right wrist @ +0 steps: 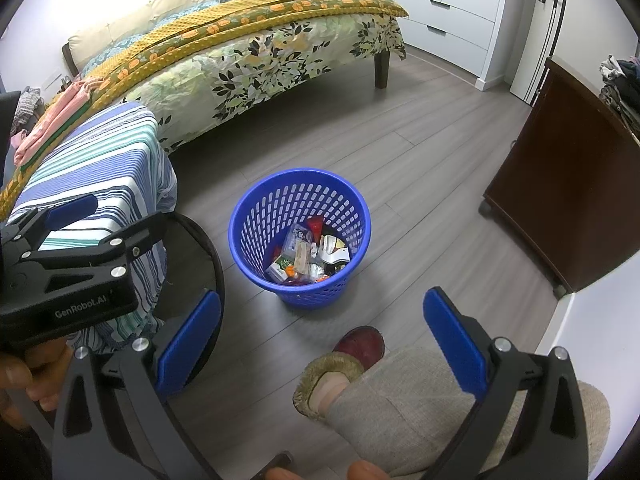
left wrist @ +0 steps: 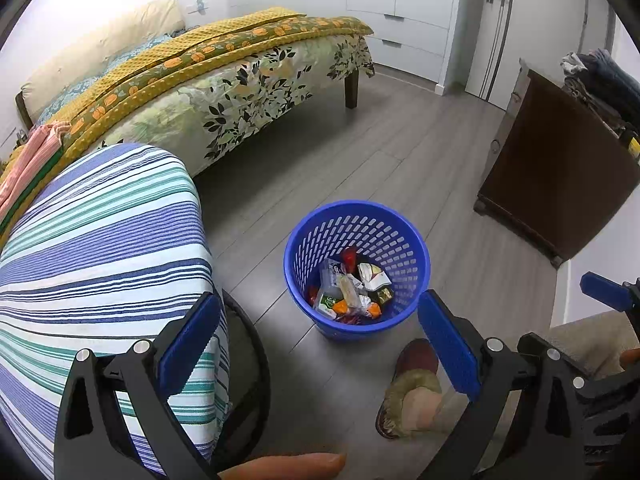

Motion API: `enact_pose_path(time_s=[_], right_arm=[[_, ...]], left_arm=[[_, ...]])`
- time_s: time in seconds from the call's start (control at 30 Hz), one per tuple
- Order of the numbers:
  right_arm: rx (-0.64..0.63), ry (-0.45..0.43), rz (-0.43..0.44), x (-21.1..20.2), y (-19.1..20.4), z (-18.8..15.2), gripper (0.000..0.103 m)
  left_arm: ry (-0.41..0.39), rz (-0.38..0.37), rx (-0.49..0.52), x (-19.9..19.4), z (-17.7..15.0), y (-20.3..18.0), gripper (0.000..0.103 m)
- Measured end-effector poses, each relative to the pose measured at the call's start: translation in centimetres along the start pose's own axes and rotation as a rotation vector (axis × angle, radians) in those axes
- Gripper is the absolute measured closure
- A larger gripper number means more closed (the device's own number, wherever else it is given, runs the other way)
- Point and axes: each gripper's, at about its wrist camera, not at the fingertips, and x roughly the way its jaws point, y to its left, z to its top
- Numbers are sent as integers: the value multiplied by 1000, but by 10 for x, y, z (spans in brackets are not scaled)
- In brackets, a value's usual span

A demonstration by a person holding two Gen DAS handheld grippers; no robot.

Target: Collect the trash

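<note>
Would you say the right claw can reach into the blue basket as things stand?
Probably yes. The right claw is open and empty, the blue basket stands open-topped on bare floor ahead, and only the person's slippered foot sits near the path, off to one side.

"GenRobot.AI" stands in pale letters on the black body of the left tool (right wrist: 72, 208). Print on the wrappers (right wrist: 308, 256) in the basket (right wrist: 248, 216) is too small to read.

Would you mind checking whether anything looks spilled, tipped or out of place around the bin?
Nothing stands out: the blue bin stands upright on the floor with the wrappers inside, none spilled beside it.
</note>
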Motion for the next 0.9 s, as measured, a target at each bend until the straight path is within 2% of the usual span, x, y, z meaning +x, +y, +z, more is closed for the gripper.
enact_pose_path(time_s=[0.9], right_arm=[[9,12,-12,3,-2,-1,5]], left_arm=[[-6,7,13,3,-4,-4,5]])
